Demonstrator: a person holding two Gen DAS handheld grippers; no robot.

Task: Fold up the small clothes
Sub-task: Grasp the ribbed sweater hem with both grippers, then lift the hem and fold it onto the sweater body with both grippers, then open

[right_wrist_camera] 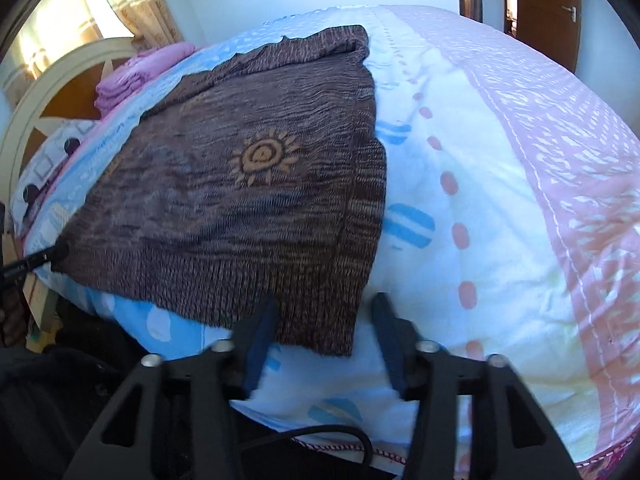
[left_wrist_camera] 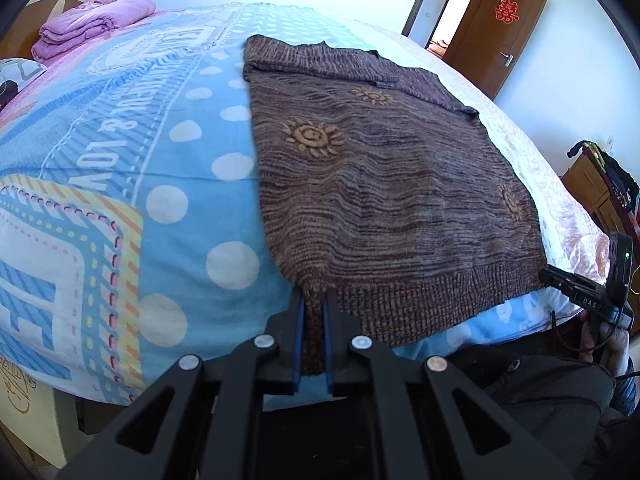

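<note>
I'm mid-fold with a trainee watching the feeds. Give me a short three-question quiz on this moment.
1. True or false: the left gripper is shut on the hem of the brown sweater.
2. In the right wrist view, the right gripper is: A) clamped on a sleeve, B) open, astride the sweater's near hem corner, C) holding the purple bedding.
3. Fill in: the folded purple bedding lies near the bed's ____.

Key: 1 true; 2 B; 3 headboard.
</note>
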